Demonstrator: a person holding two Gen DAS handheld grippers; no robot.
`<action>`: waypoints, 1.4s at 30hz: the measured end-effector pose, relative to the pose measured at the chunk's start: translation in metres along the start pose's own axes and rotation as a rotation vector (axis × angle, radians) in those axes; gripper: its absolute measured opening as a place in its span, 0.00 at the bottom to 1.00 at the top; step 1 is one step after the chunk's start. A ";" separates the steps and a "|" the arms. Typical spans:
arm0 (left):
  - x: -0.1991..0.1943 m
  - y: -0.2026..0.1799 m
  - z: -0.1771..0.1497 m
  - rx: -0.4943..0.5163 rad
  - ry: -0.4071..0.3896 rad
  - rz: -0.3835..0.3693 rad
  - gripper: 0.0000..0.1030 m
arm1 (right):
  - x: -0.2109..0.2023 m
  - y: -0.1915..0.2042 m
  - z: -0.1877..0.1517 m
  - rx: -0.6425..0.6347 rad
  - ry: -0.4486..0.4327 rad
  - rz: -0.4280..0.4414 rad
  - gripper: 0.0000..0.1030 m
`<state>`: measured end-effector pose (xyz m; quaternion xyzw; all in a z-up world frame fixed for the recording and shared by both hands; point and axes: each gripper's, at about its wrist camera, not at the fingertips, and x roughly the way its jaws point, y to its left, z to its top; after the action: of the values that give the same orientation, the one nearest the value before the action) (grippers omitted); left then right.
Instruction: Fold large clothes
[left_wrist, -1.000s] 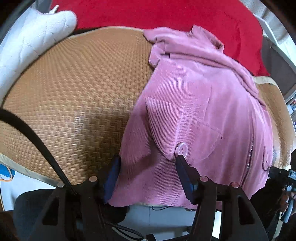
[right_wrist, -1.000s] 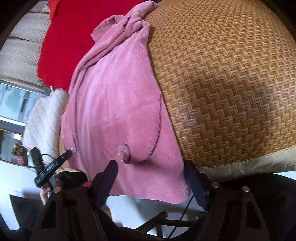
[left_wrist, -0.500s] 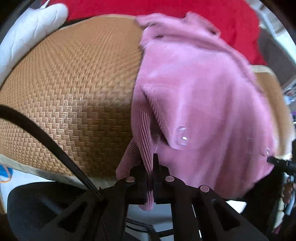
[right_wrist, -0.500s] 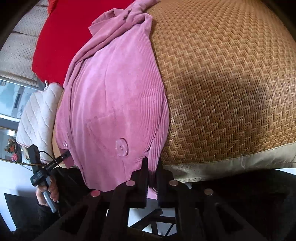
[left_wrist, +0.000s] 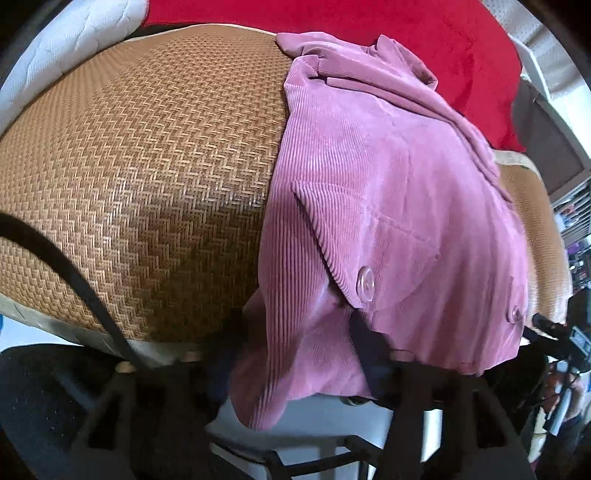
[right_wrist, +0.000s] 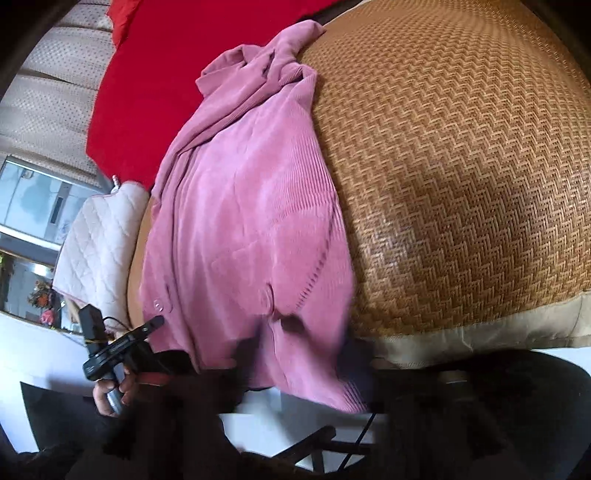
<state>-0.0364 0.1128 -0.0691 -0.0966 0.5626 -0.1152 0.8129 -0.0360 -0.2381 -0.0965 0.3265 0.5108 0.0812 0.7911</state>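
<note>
Left gripper (left_wrist: 295, 343) and right gripper (right_wrist: 295, 354): both sets of jaws are opening, each straddling the hem of the pink jacket (left_wrist: 388, 206) without pressing it. The jacket lies along one side of the woven mat (left_wrist: 140, 177), its hem hanging over the near edge. Likely risks: the loose hem may slide off the mat, or a finger may snag the pocket button (left_wrist: 364, 284) (the flap sits just beside the left jaws). A black cable (left_wrist: 74, 280) crosses the left view; a red blanket (left_wrist: 369, 29) borders the collar.
</note>
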 end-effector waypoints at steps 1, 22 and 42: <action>0.005 -0.003 0.003 0.012 -0.001 0.004 0.61 | 0.002 0.000 -0.001 -0.004 -0.002 -0.010 0.78; -0.060 -0.025 0.029 0.032 -0.142 -0.161 0.04 | -0.044 0.010 0.007 0.013 -0.042 0.189 0.07; -0.100 -0.049 0.129 0.077 -0.219 -0.326 0.04 | -0.065 0.005 0.113 0.005 -0.089 0.443 0.07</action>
<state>0.0466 0.0988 0.0797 -0.1675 0.4428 -0.2556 0.8429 0.0320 -0.3135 -0.0145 0.4360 0.3915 0.2374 0.7748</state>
